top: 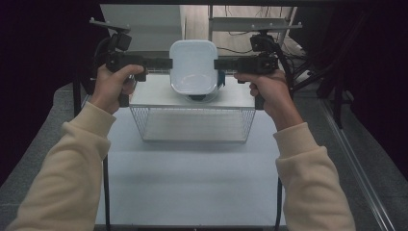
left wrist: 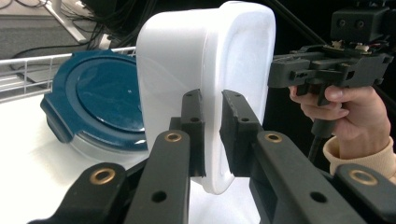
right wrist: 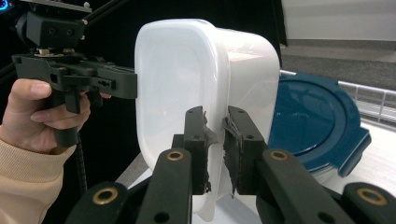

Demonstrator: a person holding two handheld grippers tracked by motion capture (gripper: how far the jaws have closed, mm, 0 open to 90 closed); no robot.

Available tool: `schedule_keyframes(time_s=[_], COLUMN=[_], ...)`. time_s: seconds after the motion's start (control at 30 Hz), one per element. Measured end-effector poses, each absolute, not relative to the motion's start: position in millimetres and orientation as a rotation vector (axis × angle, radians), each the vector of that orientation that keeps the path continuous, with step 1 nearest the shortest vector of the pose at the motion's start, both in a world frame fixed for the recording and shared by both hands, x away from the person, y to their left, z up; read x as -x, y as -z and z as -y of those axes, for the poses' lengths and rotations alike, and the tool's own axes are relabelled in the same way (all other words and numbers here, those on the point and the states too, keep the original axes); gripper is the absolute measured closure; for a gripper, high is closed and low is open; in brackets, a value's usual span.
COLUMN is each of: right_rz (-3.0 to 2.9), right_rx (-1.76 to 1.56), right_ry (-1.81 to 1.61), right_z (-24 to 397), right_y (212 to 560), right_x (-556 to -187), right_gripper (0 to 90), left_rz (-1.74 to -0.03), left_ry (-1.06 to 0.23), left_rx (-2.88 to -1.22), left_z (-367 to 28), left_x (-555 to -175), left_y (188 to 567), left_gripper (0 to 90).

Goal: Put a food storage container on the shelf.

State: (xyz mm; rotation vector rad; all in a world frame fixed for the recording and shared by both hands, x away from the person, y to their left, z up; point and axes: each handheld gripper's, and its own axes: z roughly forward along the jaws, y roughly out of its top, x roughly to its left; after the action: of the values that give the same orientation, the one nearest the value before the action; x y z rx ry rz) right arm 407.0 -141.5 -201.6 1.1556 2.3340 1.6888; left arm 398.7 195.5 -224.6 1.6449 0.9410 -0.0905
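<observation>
Above basket [top: 192,124], both claws gripping white tub [top: 193,66]

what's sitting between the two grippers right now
A white plastic tub hangs between them, the left gripper clamping one rim and the right gripper the opposite rim, clearest in the high view.

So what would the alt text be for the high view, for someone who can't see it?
Two hand-held grippers, left gripper and right gripper, clamp opposite edges of a white plastic container held above a wire basket on a white table. A blue-lidded container peeks from behind.
</observation>
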Motion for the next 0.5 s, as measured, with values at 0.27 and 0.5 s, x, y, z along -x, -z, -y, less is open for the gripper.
schedule_keyframes(time_s=[0.27,0.5], right_rz=[-2.34,-2.353], right_rx=[-1.22,-1.318], right_ry=[-1.676,-1.662], right_z=[144,148], right_y=[204,216], right_x=[-429,-451], right_gripper=[79.3,78.9], left_rz=[-0.977,-1.014], left_ry=[0.133,0.184], left_rx=[-1.634,-1.62], left_z=[-191,-188], left_x=[-425,-445], left_y=[232,241], left_gripper=[80.1,80.1])
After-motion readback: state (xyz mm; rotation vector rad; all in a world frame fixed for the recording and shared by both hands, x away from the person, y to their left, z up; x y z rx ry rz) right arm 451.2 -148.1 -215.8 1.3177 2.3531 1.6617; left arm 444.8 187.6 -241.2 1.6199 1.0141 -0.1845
